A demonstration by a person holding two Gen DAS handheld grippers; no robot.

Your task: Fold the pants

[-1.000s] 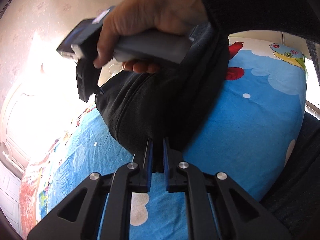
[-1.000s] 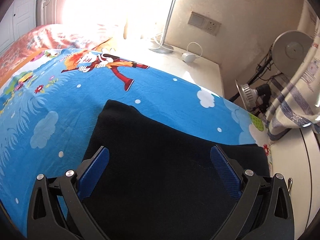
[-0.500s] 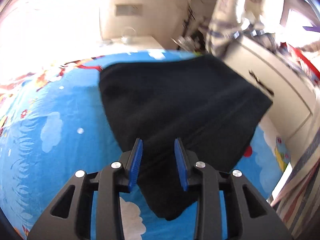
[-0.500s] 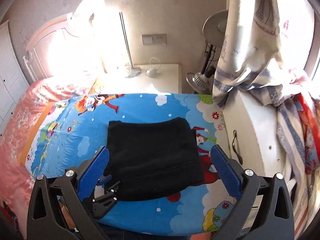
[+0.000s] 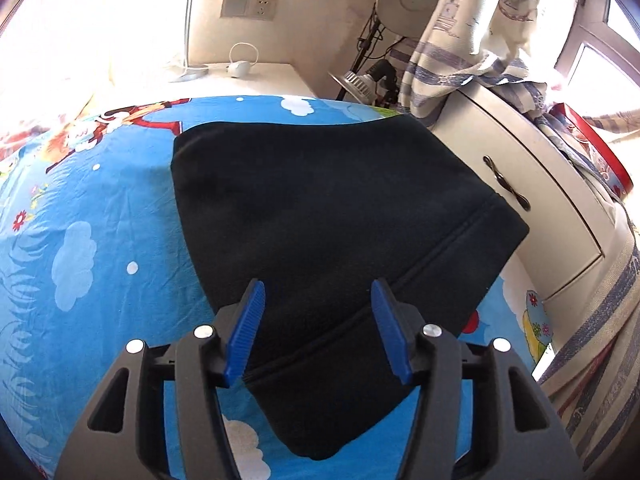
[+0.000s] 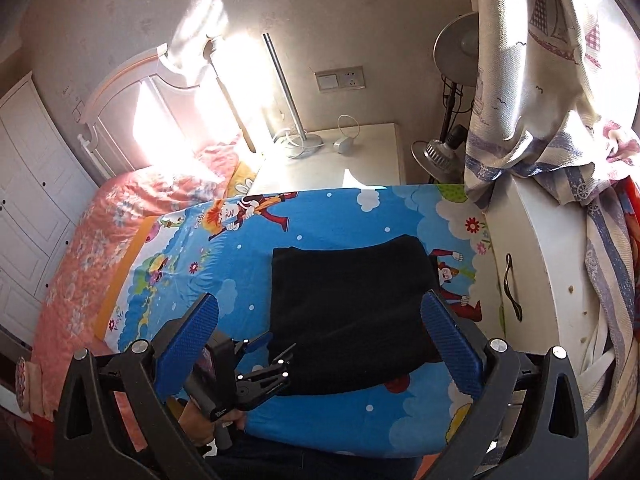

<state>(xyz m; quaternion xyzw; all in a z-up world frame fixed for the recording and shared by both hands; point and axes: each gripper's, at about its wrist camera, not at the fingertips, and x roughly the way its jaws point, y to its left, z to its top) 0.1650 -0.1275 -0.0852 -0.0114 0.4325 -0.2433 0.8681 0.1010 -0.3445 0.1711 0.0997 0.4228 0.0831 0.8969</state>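
The bed (image 6: 320, 240) with its blue cartoon sheet (image 5: 100, 220) fills most of both views, though its near edge is cut off by the gripper frames and the far-left part of it is washed out by sunlight in the left wrist view. A pink floral quilt (image 6: 100, 248) covers the headboard end; how far it runs is lost at the frame's edge. The white cabinet (image 5: 532, 200) stands just beside the bed on the right, half draped by a striped curtain (image 6: 560, 100) that hides its top. Behind it a fan (image 5: 416, 0) is partly covered by the curtain.

The pants (image 5: 320, 208), black and folded into a compact rectangle, lie flat on the sheet near the bed's cabinet-side edge (image 6: 348, 312). A seam line crosses the fabric diagonally; the layers underneath cannot be made out in the dark cloth.

The right gripper (image 6: 320, 332) is held high above the bed, looking down, fingers spread wide and holding nothing. Between them, lower down, the left gripper (image 6: 268, 356) shows at the near edge of the pants, gripped by the left hand (image 6: 200, 428), mostly hidden behind the right frame.

In its own view the left gripper (image 5: 320, 320) hovers low over the near part of the pants, angled toward the far wall, its blue pads (image 5: 244, 336) parted with the cloth visible between them; whether the tips touch the fabric is hard to tell.
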